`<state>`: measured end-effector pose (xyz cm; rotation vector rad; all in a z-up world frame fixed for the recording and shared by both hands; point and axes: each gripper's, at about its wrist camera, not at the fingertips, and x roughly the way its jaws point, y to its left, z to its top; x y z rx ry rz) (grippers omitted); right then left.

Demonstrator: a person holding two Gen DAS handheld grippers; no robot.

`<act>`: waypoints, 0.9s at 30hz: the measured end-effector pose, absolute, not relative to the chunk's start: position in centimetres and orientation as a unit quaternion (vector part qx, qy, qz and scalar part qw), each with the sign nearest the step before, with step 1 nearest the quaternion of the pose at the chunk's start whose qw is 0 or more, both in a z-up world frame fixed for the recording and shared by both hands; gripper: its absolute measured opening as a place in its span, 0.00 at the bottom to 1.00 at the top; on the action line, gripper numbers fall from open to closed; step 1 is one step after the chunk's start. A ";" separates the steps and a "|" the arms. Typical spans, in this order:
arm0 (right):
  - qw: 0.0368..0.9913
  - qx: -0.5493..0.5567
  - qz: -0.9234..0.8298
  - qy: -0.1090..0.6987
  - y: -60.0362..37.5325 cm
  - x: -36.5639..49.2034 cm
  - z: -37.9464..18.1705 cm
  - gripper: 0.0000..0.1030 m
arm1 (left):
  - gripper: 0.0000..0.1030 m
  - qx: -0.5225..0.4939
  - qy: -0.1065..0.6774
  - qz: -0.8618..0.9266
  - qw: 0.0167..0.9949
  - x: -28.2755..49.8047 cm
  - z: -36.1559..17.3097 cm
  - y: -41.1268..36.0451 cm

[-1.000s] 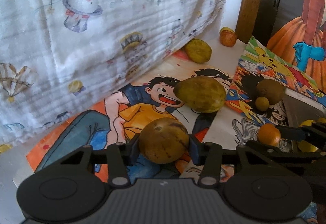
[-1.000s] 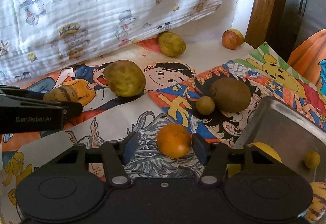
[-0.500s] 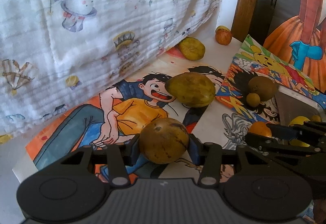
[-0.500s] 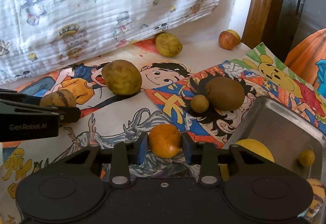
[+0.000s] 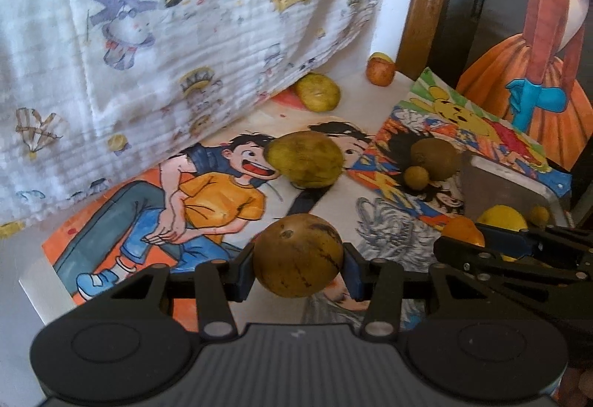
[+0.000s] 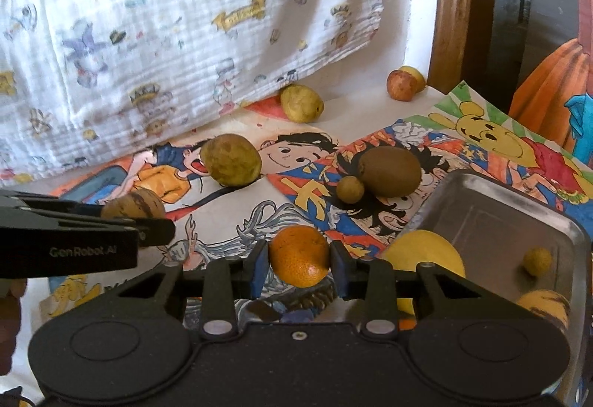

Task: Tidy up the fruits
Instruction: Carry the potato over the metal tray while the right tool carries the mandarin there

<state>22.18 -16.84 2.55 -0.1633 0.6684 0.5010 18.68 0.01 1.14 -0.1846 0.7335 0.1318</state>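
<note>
My left gripper [image 5: 298, 268] is shut on a brown spotted fruit [image 5: 297, 254], held above the cartoon posters. My right gripper [image 6: 298, 268] is shut on an orange [image 6: 299, 255], just left of the metal tray [image 6: 493, 218]. In the tray lie a yellow lemon [image 6: 422, 251], a small round yellow fruit [image 6: 537, 260] and a striped yellow fruit [image 6: 545, 303]. Loose on the posters are a large greenish-brown fruit [image 6: 230, 164], a kiwi [image 6: 390, 170] and a small brown ball-shaped fruit [image 6: 350, 189]. A yellow-green fruit [image 6: 301, 103] and a reddish apple [image 6: 401, 84] sit by the wall.
A white cartoon-print cloth [image 5: 166, 36] hangs over the back left. A wooden frame [image 6: 450, 6] and a dark panel stand at the back right, with a painted picture of an orange dress [image 5: 537, 73] beside them. The table's left edge [image 5: 40, 292] is close.
My right gripper closed on the orange and lifted it toward the tray. My left gripper, still holding the brown fruit, has drifted back and to the right.
</note>
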 end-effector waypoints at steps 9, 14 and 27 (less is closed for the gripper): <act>0.925 -0.031 0.228 0.303 -20.7 19.8 4.5 0.36 | 0.50 -0.087 0.348 0.030 0.933 18.0 2.2 -3.4; 0.934 -0.007 0.205 0.292 -23.9 18.6 5.1 0.36 | 0.50 -0.079 0.344 -0.005 0.936 17.6 2.3 -5.7; 0.944 0.027 0.138 0.298 -30.6 17.1 4.4 0.36 | 0.50 -0.047 0.342 -0.093 0.934 17.4 1.7 -11.1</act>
